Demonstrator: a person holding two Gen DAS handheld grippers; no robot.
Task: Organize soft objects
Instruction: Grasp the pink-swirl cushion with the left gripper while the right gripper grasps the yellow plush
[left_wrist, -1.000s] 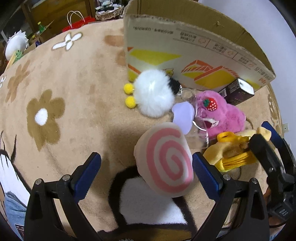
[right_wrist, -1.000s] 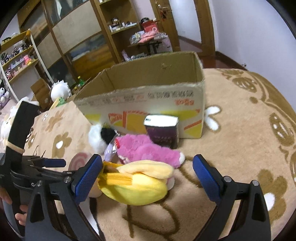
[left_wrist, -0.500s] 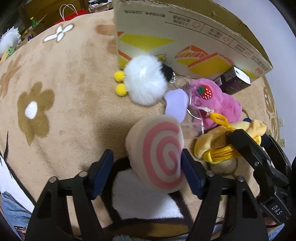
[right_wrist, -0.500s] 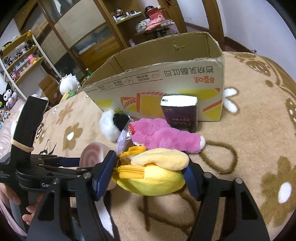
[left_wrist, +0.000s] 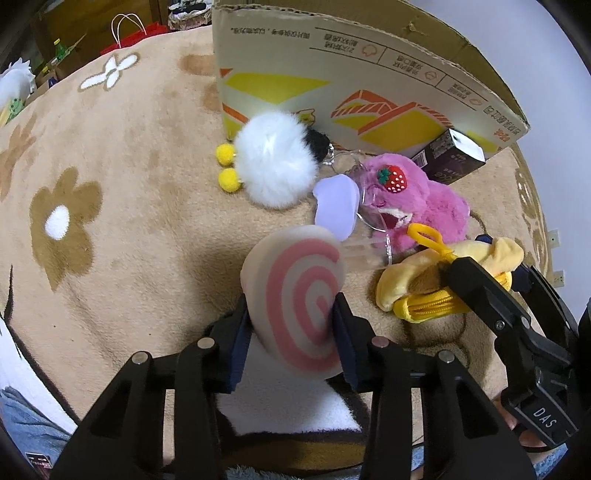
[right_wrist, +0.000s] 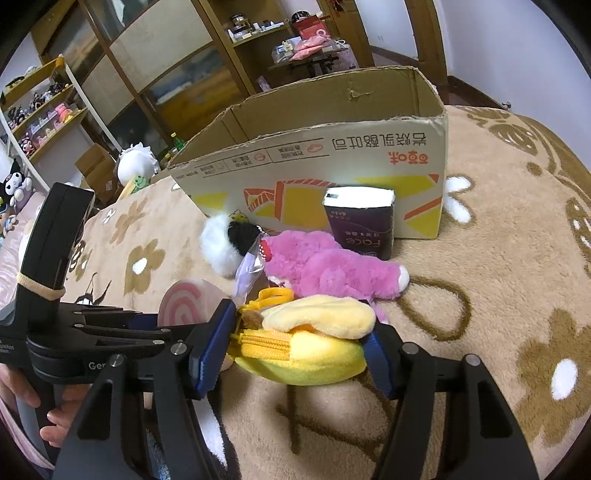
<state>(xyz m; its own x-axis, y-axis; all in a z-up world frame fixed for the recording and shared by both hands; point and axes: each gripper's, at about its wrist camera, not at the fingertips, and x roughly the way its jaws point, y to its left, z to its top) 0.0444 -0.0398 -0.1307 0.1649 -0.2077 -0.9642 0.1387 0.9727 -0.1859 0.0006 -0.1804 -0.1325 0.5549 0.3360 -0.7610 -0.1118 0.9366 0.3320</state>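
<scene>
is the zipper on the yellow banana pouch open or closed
Closed: the zipper on the yellow banana pouch runs unbroken, teeth meshed, no gap showing.

The cardboard box (left_wrist: 369, 85) hides its own inside; the white pompom (right_wrist: 218, 251) covers its lower corner, and shelf toys (right_wrist: 44, 110) blur

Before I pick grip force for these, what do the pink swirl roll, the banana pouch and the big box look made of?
Swirl roll: probably squishy foam, smooth and matte; it narrows between the left gripper's pads.
Banana pouch: yellow plush fabric, with a zipper.
Box: corrugated cardboard, printed, with torn, ragged rims.
</scene>
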